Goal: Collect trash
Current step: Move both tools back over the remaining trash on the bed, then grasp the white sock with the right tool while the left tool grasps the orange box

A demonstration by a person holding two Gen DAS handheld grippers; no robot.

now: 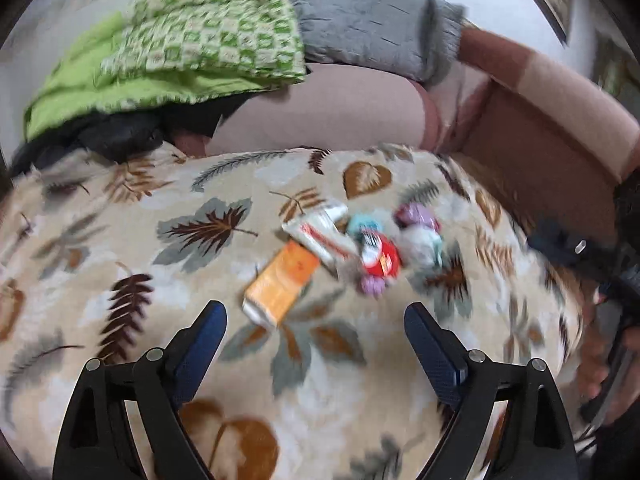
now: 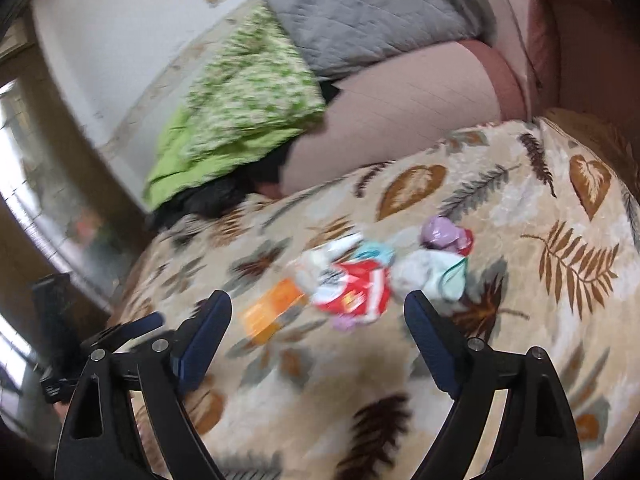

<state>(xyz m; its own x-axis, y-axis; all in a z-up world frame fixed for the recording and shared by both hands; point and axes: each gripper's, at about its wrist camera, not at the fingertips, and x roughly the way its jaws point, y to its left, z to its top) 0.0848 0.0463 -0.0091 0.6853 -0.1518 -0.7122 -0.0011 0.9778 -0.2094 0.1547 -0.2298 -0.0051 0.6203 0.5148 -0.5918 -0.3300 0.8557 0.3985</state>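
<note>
Left tool point(image 1: 315, 322) and right tool point(image 2: 318, 310) both spread apart, empty, above leaf-patterned blanket point(image 1: 120, 240), orange carton point(image 1: 280, 284), red wrapper point(image 2: 354, 290), crumpled wrappers point(image 2: 430, 272) clustered just ahead on blanket.

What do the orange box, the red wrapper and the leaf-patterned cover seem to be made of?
Orange box: probably thin cardboard with a matte finish; flat faces and straight edges suggest it. Red wrapper: likely glossy plastic film or foil, since it lies crumpled with bright printed patches. Leaf-patterned cover: soft plush or fleece fabric; its surface looks fuzzy and drapes loosely. Blur leaves all three uncertain.
</note>
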